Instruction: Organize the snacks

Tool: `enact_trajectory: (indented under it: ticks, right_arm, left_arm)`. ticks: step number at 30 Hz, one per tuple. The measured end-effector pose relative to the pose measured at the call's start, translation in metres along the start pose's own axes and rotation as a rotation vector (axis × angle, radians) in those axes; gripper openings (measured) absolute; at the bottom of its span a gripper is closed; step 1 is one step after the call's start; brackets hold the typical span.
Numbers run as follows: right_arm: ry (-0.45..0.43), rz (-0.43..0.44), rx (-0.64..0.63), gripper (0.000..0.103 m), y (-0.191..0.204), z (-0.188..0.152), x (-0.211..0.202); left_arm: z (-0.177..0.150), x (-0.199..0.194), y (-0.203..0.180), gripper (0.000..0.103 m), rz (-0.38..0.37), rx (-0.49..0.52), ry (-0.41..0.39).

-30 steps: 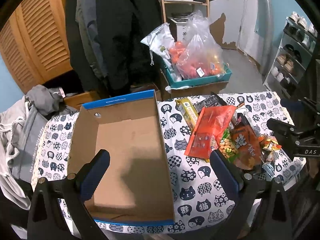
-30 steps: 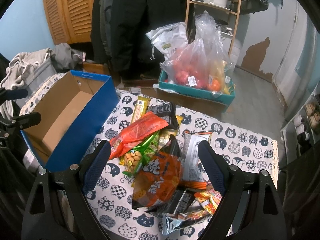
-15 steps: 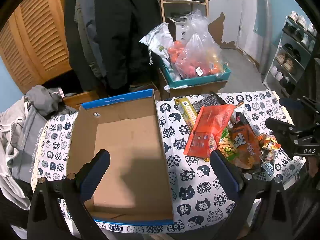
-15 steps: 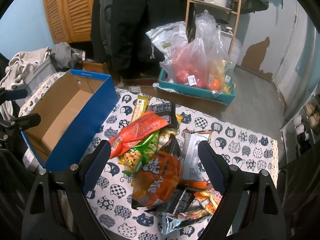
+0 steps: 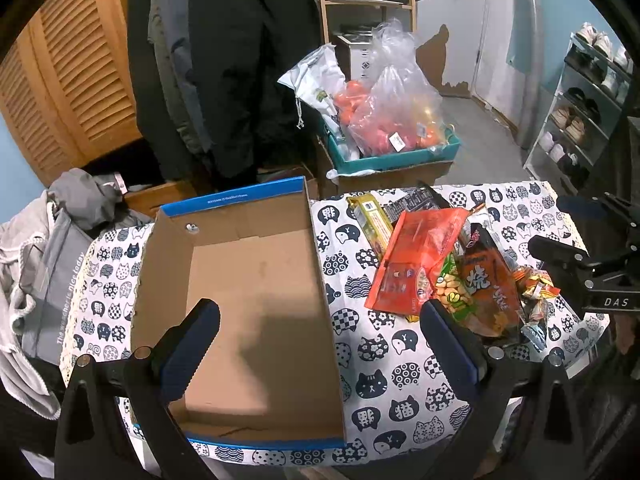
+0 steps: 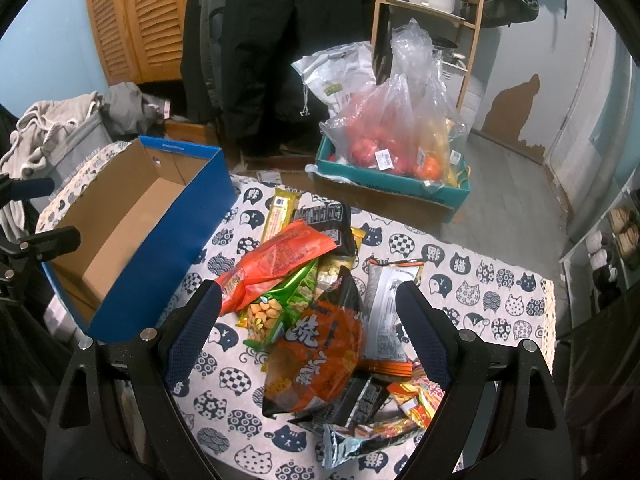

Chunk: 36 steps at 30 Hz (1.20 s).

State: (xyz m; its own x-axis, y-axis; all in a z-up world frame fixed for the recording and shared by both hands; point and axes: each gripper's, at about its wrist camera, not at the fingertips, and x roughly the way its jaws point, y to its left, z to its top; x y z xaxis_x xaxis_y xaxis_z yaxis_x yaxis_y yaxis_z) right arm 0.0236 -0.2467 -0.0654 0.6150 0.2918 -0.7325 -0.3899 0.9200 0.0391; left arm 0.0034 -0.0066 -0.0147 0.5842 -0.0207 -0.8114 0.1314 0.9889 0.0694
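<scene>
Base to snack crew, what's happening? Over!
Left gripper open above the empty box. Right gripper open above the snack pile. Nothing blocking.

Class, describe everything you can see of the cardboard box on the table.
The cardboard box is a lidless rectangular carton, blue outside with a plain brown inside and a small metal eyelet in its far wall. It holds nothing. It stands upright on the cat-print tablecloth, left of the snack pile and apart from it.
</scene>
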Motion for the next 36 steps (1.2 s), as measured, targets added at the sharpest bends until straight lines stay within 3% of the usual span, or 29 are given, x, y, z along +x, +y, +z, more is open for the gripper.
enact_trajectory:
  ticks: [36]
  right_arm:
    - [0.023, -0.009, 0.0, 0.087, -0.0026, -0.0045, 0.0019]
  left_arm:
    - [-0.0051, 0.0011, -0.0078, 0.101, -0.004, 0.003, 0.008]
